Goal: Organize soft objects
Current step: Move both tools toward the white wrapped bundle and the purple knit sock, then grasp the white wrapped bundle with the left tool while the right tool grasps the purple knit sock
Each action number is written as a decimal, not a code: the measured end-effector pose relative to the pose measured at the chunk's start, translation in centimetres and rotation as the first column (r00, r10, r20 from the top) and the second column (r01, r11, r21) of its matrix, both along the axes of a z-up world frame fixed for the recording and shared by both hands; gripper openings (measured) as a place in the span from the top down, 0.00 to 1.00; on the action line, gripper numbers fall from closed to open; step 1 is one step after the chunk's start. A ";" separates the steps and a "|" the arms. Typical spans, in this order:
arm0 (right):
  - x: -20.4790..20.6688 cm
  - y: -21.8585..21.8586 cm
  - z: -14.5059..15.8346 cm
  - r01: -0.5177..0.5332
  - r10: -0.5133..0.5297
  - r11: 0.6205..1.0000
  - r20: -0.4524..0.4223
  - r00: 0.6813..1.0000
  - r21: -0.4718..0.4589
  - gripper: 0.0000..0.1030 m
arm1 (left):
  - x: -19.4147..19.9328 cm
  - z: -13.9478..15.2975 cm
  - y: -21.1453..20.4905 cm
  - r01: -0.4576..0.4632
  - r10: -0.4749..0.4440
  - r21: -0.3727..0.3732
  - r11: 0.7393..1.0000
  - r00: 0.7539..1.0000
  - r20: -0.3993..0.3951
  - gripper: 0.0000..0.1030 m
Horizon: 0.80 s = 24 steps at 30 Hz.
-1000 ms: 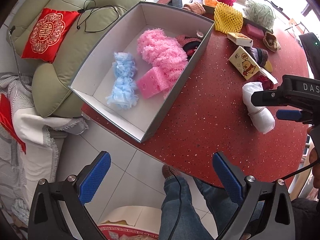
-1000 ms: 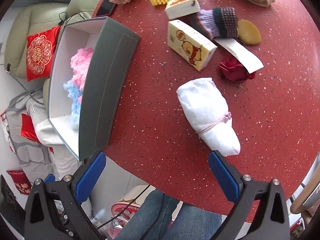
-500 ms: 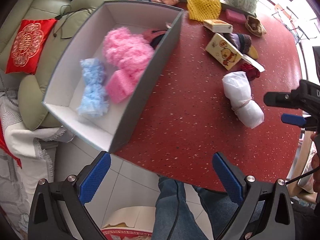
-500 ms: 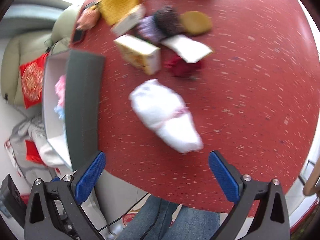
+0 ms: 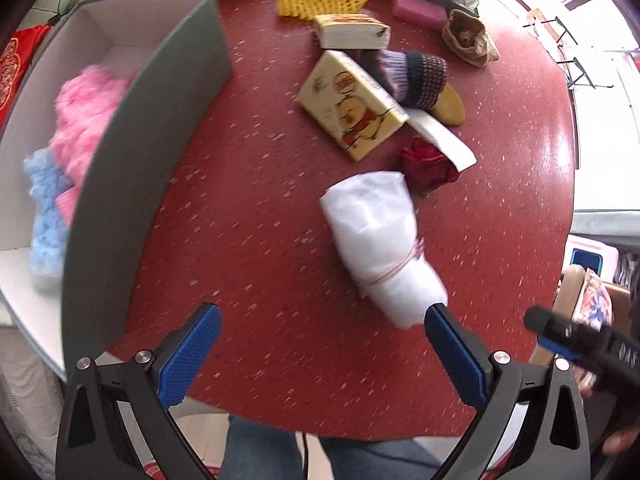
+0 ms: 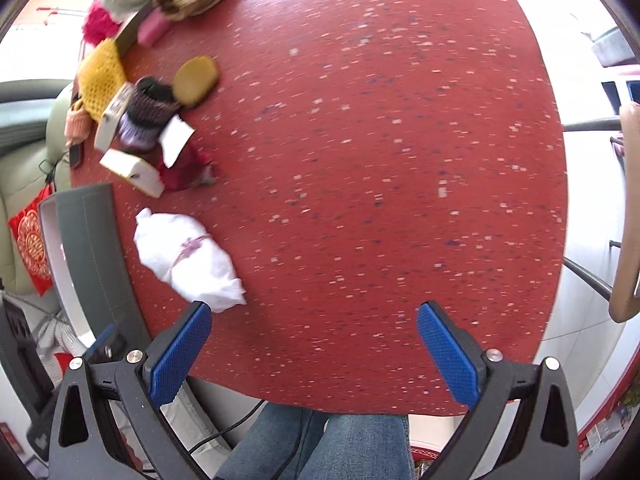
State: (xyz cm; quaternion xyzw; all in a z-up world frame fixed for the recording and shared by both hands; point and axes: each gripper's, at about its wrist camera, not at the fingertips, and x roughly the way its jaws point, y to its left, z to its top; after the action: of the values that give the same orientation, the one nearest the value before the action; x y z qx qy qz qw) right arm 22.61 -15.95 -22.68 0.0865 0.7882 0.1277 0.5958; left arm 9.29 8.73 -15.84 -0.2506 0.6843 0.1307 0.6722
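Left wrist view: the left gripper (image 5: pixel 320 354) is held spread wide, nothing grasped; its right fingertip (image 5: pixel 436 316) is seen against the white tied bundle (image 5: pixel 380 240) lying on the red table (image 5: pixel 260 200). The right gripper (image 6: pixel 314 344) is likewise spread, empty. The grey box (image 5: pixel 132 184) is set beside the bundle.

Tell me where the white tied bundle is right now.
The white tied bundle lies on the red table, right of the grey box and just below the red rose; its near end sits by the left gripper right fingertip.
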 end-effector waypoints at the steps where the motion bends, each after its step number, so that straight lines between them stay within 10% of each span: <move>1: 0.0 -0.3 0.0 0.007 -0.007 1.000 0.001 1.000 -0.007 0.00 | 0.6 -0.3 -0.4 -0.003 0.003 0.003 1.000 1.000 0.004 0.01; 14: 4.1 1.6 1.3 -0.147 0.154 0.987 0.142 0.978 -0.058 0.00 | 5.3 -7.2 -3.4 -0.014 0.025 0.113 0.994 0.994 -0.102 0.01; 24: 9.7 14.0 0.8 -0.433 0.436 0.898 0.296 0.850 -0.078 0.00 | 3.4 -8.5 1.8 -0.084 0.106 0.144 0.986 0.982 -0.153 0.01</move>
State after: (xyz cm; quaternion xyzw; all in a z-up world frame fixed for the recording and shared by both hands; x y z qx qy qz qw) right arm 32.34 -1.92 -21.90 -0.1171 0.6858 0.2675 0.6666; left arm 12.73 10.51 -24.31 -0.2251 0.7128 0.2290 0.6235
